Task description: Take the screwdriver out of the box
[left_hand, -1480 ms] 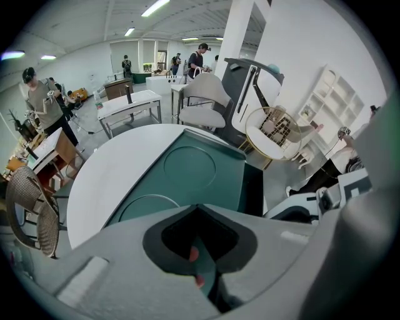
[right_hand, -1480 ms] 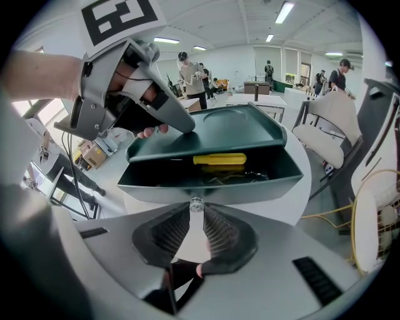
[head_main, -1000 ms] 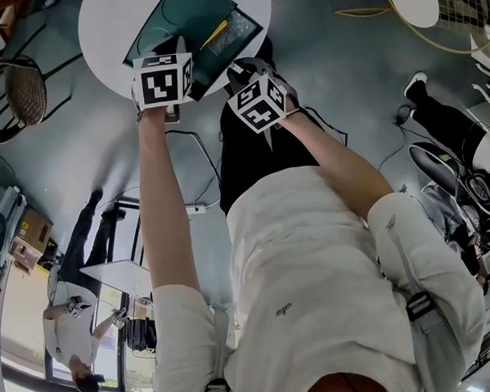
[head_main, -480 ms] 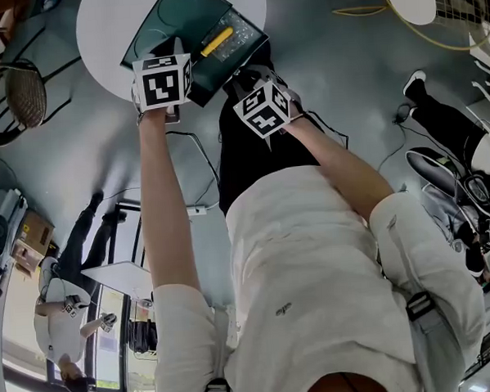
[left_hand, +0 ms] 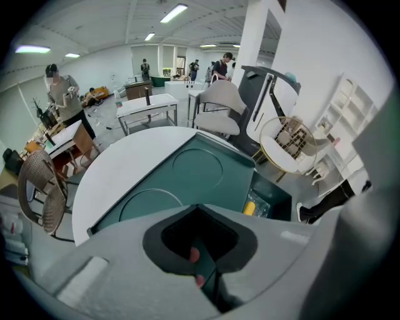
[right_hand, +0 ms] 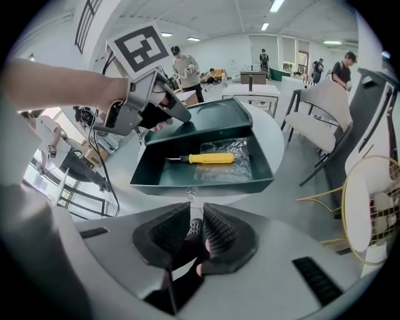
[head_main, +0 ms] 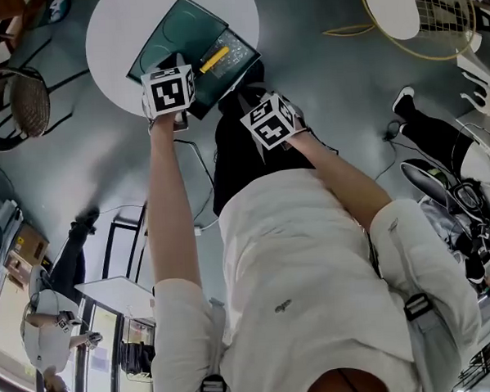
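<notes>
My left gripper (head_main: pixel 168 87) touches the open box (head_main: pixel 179 31) on the round counter (head_main: pixel 113 26); the screwdriver (head_main: pixel 214 59) lies inside, my right gripper (head_main: pixel 263 110) just beside

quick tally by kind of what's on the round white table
box: 1
screwdriver: 1
plastic bag: 1
total: 3
</notes>
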A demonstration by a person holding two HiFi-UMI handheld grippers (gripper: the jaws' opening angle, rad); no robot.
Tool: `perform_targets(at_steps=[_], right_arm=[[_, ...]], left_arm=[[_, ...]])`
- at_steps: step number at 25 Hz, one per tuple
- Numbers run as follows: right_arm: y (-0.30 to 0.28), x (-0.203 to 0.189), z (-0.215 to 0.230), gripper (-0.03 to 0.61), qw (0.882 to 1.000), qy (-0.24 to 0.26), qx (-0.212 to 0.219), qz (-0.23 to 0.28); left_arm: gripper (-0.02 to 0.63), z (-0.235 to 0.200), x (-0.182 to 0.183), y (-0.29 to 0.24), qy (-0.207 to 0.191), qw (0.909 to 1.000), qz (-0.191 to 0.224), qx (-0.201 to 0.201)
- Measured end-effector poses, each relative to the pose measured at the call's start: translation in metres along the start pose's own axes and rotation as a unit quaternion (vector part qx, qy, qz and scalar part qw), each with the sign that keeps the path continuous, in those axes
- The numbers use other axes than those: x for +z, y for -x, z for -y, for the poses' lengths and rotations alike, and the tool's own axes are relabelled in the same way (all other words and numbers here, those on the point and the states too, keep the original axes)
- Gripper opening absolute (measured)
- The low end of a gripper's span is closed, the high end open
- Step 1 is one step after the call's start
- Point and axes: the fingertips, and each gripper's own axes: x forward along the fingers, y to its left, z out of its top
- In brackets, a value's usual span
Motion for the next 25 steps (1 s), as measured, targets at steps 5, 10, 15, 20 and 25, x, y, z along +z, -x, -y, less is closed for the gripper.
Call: perform_targets(at_steps=[5,10,15,20,25], right_arm=[[0.029,0.011,-0.004,0.046,1.0,0.015,-0.002,0.009],[0.048,0.027,0.004,0.009,0.998,0.058,-0.005,0.021],[0.054,0.043,0.012,0.008,0.994,0.106,0.001,0.025],[0.046,0.066,0.008,0.009,0.987,0.159,0.011,0.026],[0.024,0.081,0.0,0.042,0.966,0.257,0.015,0.003]], left_arm=[[0.011,-0.006,-0.005,0.007,0.06,0.9982,-0.003,-0.002],[0.011,-0.002,-0.006,0.035,0.07,0.9966,0.042,0.012],[0.009,0.014,-0.025,0.072,0.089,0.9925,0.084,0.007],[0.009,0.024,-0.04,0.102,0.12,0.9858,0.118,0.003],[0.011,0.033,-0.048,0.131,0.151,0.9776,0.147,-0.001]])
